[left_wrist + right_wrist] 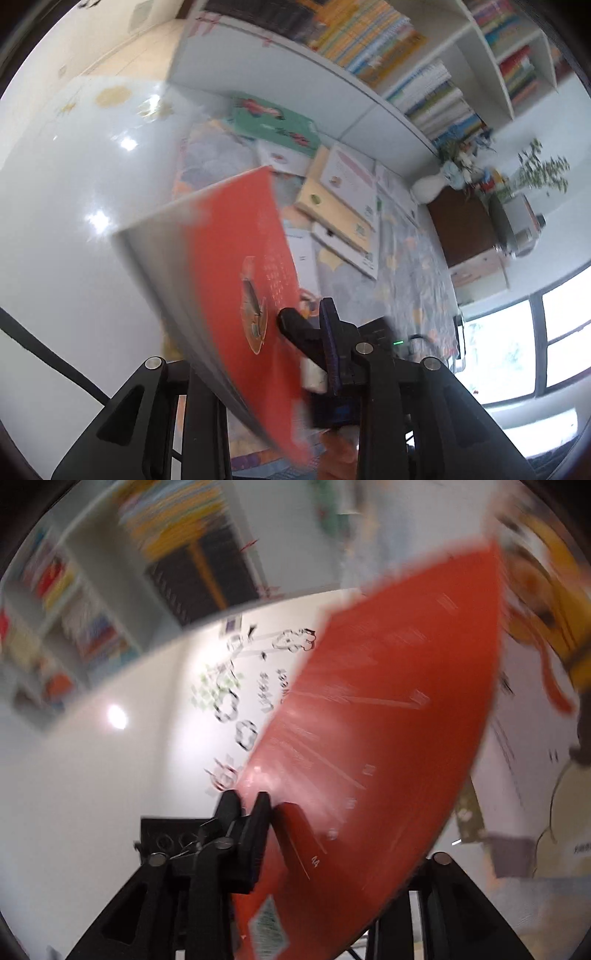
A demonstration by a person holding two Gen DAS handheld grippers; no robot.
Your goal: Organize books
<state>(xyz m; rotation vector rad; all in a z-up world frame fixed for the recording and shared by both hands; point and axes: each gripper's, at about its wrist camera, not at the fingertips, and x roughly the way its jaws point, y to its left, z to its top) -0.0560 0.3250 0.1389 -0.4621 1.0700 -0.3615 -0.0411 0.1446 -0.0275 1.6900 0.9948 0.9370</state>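
Glossy red card cover on the thin book (236, 266), catching light, pale paper page edges at its nine o'clock side. Matt black plastic on the left gripper (258, 354), small bright metal pins at the joints. Printed cloth over the desk (417, 266). Smooth, shiny white panel (74, 177) at nine o'clock. Glazed white vase (428, 186) at three o'clock.

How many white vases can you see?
1. The white vase stands near the table's far end, below the bookshelf, holding flowers; the red book could hide others.
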